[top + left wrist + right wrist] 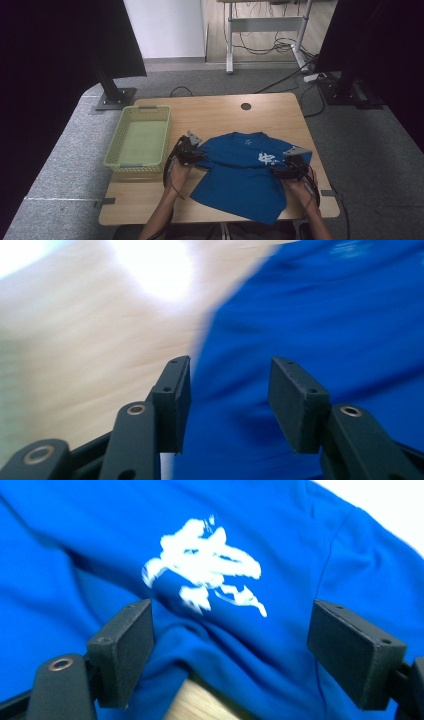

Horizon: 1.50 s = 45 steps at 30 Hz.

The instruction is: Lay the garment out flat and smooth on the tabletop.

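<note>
Your blue T-shirt (240,172) lies spread on the wooden table (220,112), chest side up with its white print (207,567) showing, just beside the empty green basket (140,140) at the left. Your left tool (196,150) sits at the shirt's left sleeve edge; in the left gripper view its jaws stand partly apart over the cloth with nothing between them. Your right tool (280,170) rests at the right sleeve, jaws wide, straddling a rumpled fold near the print without pinching it, so neither tool has hold of anything. Expect the shirt to be light, limp and quick to slide on the smooth wood; it will sag and bunch wherever it is unsupported. Take hold at a doubled edge, such as a sleeve hem or shoulder seam, where the pads can bite through thickness rather than skate over one flat layer.
</note>
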Available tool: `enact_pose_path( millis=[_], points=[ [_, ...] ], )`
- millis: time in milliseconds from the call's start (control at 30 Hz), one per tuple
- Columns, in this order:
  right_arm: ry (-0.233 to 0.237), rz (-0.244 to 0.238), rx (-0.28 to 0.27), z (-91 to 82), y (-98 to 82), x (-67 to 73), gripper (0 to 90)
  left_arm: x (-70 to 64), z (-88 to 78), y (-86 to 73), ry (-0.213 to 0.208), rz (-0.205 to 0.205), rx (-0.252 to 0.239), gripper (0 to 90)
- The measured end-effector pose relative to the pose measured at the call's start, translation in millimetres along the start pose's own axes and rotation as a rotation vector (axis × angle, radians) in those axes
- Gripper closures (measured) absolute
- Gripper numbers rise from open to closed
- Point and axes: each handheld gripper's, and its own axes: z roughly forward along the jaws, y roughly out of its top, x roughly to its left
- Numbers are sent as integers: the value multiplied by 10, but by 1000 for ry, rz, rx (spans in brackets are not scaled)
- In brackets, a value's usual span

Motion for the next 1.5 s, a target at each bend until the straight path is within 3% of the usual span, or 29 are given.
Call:
enact_pose_path(
  millis=[67,200,267,633,733,800,867,1033,1167,1300,1333,1400,1500],
  points=[
    [4,8,-5,-15,18,27,184,-53,125,-37,-46,-13,30,509],
    [6,5,50,53,-9,67,170,-20,266,-163,-50,-45,69,512],
    [-14,-16,44,79,-18,71,169,3,282,-211,-59,-55,78,511],
    [9,-46,5,257,117,-98,169,-89,6,-441,-90,-26,98,517],
    [11,-49,25,275,165,-104,174,-40,-41,-459,-82,-18,111,514],
    [6,-59,15,256,181,-55,174,43,-50,-421,-63,-43,88,511],
    [35,-54,-9,220,192,30,173,107,-42,-356,-69,-65,72,507],
    [101,-83,-34,156,248,373,173,164,127,-257,-59,-68,79,502],
    [191,-146,-22,207,254,762,171,238,260,-222,-37,-83,82,491],
    [284,-228,22,319,205,1163,166,326,362,-135,-7,-73,97,471],
    [292,-249,37,343,186,1241,165,354,385,-109,0,-72,101,471],
    [263,-307,36,356,148,1354,153,417,427,-66,15,-73,112,471],
    [278,-314,36,306,107,1401,174,500,481,-18,25,-80,124,470]
  ],
)
